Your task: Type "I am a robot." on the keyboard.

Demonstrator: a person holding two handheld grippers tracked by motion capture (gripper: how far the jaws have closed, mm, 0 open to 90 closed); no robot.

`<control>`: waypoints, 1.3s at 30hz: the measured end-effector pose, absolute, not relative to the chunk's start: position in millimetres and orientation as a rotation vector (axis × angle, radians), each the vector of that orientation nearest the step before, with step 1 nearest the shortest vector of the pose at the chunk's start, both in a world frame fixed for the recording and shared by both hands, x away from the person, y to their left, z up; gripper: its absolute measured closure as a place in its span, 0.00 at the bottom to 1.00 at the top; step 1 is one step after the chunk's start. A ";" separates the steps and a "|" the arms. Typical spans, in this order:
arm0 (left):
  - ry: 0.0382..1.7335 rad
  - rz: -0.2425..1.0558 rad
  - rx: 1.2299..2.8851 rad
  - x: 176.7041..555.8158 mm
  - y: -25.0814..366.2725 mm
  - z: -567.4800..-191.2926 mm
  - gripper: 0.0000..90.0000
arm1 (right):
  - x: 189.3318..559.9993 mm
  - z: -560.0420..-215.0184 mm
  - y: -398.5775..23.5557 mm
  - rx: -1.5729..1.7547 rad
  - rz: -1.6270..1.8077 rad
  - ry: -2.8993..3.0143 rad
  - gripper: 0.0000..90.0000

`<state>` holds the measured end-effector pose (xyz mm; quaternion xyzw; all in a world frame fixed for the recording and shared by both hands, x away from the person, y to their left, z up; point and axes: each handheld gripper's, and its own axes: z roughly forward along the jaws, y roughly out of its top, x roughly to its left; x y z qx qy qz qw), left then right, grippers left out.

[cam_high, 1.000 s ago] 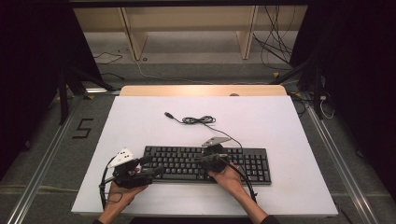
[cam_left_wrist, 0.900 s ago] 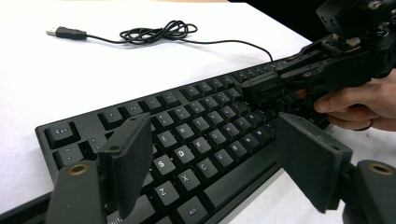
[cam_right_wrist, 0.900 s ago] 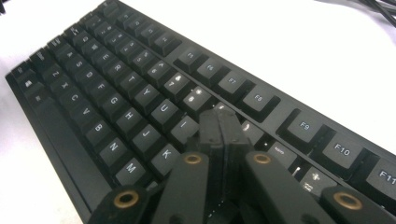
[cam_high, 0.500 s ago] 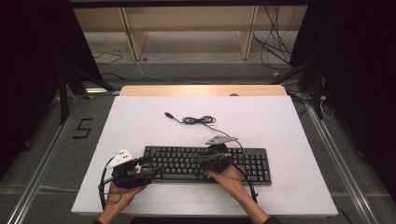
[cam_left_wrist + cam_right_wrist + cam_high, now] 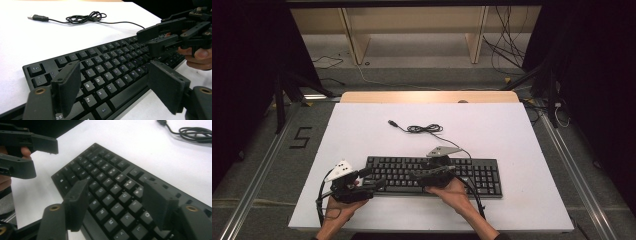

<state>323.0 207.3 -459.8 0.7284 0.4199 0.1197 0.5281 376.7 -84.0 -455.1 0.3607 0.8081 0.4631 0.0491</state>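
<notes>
A black keyboard (image 5: 462, 172) lies across the near half of the white table (image 5: 512, 130). Its thin cable (image 5: 424, 129) coils behind it and ends in a USB plug (image 5: 392, 122). My left gripper (image 5: 376, 178) hovers at the keyboard's left end, jaws wide open above the keys (image 5: 116, 87), with nothing held. My right gripper (image 5: 414, 176) hangs over the keyboard's middle and points left. Its jaws have just been opening and now stand wide apart over the keys (image 5: 117, 202), with nothing between them. The keyboard (image 5: 105, 67) runs beneath both.
Bare white tabletop surrounds the keyboard on the left, right and far sides. A pale wooden strip (image 5: 427, 97) borders the table's far edge. Beyond it are a shelf frame and loose cables on the floor (image 5: 507, 55). Metal rails run along both sides of the table.
The right gripper's jaws have spread apart above the keys. Both hands stay about where they were, and the keyboard and cable have not moved.
</notes>
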 end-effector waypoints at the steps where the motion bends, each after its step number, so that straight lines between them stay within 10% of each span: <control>1: 1.005 0.285 1.740 322.6 207.2 -459.8 0.29 | 376.5 -455.1 -82.8 1.094 1.410 2.470 0.42; 7: 1.005 0.282 1.737 321.4 208.2 -459.8 0.29 | 375.8 -456.4 -75.9 1.079 1.418 2.486 0.46; 24: 1.007 0.281 1.735 319.8 209.8 -459.7 0.29 | 375.0 -463.6 -57.7 1.036 1.348 2.535 0.98; 39: 1.002 0.281 1.740 319.7 208.7 -460.0 0.29 | 372.6 -475.2 -44.8 1.025 1.269 2.596 1.00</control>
